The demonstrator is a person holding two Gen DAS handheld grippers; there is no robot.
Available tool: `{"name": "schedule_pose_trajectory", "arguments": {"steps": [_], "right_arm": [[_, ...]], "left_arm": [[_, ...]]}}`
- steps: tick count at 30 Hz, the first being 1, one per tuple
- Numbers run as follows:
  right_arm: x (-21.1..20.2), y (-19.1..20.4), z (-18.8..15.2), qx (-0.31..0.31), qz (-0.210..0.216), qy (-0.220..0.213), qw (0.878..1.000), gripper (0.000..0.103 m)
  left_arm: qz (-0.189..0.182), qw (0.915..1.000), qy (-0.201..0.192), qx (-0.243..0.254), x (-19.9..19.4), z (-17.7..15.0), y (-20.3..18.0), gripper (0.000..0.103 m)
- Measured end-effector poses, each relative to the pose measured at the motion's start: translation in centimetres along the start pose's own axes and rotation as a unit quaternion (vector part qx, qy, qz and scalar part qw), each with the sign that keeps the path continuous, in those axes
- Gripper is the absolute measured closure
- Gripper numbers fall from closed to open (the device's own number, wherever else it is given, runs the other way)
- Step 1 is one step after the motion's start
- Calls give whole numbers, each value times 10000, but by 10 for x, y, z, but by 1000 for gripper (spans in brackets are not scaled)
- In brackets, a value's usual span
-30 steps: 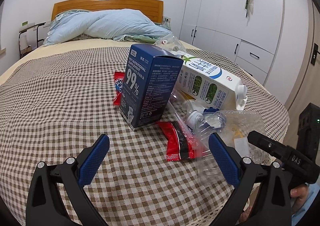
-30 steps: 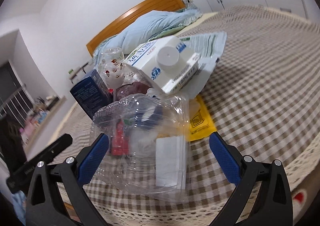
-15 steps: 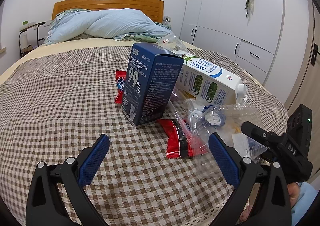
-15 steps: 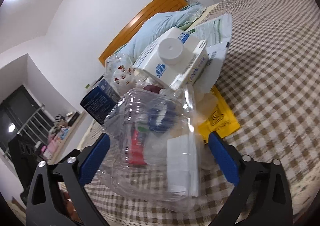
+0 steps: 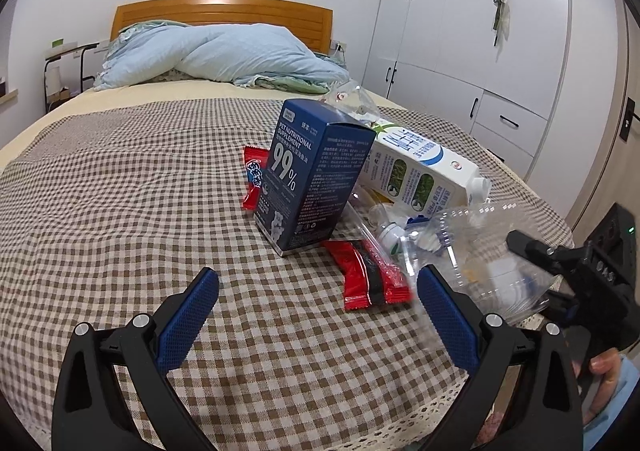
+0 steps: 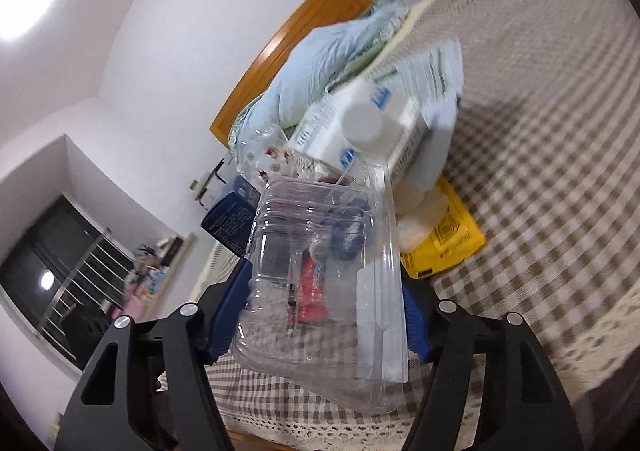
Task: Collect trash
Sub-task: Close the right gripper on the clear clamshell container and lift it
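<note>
Trash lies piled on the checked bedspread (image 5: 120,211): an upright dark blue box (image 5: 312,179), a white milk carton (image 5: 420,167) on its side, red wrappers (image 5: 368,275) and a small white-capped bottle (image 5: 390,239). My right gripper (image 6: 324,291) is closing its jaws on a clear plastic container (image 6: 324,271); both blue pads touch its sides and it hangs tilted over the bed's edge. The left wrist view shows that container (image 5: 480,251) at the right. My left gripper (image 5: 316,275) hovers open over the bedspread, holding nothing.
A yellow packet (image 6: 444,239) lies beside the carton. A light blue duvet (image 5: 224,55) is heaped by the wooden headboard (image 5: 224,9). White wardrobes (image 5: 480,31) line the right wall. The bed's lace-trimmed edge (image 6: 580,351) is close below. A person's hand (image 5: 604,363) holds the right gripper.
The right gripper's jaws have drawn in around the clear container, and the gripper has rolled and tipped it up off the bed. The left gripper has stayed put and open.
</note>
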State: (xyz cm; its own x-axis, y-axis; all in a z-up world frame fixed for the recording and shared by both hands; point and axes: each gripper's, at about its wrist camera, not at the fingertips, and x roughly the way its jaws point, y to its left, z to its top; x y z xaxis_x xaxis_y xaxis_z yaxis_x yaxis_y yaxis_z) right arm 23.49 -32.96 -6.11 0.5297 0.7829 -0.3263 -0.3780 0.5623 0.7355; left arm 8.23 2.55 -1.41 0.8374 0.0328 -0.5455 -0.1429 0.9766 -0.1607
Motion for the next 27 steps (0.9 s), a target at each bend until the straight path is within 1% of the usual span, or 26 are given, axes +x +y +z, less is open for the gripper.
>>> {"name": "schedule_pose_trajectory", "arguments": {"steps": [3,5,6,8,10,12,13,15,16,17,18,19,23,25,27], "right_arm": [[-15,19,4,-562,-434,-112,9974,38],[-24,37,6,-1147,-918,-189,9890,38],[-26,44,6,-1363,-1090,-213,9844,38],[-30,61,4,-1957,-1573,-249,9677,38],[-30,74,2,-2391,-1941,-215,9512,38],[-26,82,-2,-2804,-2398,-205,9292,39],[-22,87,-6,-3108,-2665,-175,9122,38],[-13,92,-16,-3589,-3072,-112,8813,38],[-7,96,-23,-3919,-3295,-103,8589,38],[-1,98,-31,-4197,-3427,-70,8405,38],[3,99,-38,-4388,-3495,-24,8278,39],[5,99,-45,-4525,-3526,60,8191,38],[20,93,-52,-4596,-3569,279,8128,38],[26,94,-51,-4593,-3555,304,8135,38],[29,97,-45,-4542,-3540,420,8164,38]], "left_arm": [[11,10000,-38,6,-5,0,0,7],[20,10000,-66,-10,-8,1,2,7],[25,10000,-82,-21,-9,2,2,7],[31,9999,-113,-54,-12,2,5,7],[73,9998,-143,-96,-15,3,8,7],[106,9997,-159,-135,-16,4,11,7],[108,9997,-168,-167,-17,5,13,7],[114,9995,-176,-224,-19,6,17,7],[115,9995,-184,-242,-19,6,18,7],[116,9994,-192,-261,-20,7,20,7],[113,9993,-205,-280,-21,7,21,7],[105,9993,-218,-292,-22,8,22,7],[105,9991,-257,-332,-27,9,25,7],[114,9990,-271,-340,-29,9,26,7],[122,9989,-289,-343,-31,9,28,7]]}}
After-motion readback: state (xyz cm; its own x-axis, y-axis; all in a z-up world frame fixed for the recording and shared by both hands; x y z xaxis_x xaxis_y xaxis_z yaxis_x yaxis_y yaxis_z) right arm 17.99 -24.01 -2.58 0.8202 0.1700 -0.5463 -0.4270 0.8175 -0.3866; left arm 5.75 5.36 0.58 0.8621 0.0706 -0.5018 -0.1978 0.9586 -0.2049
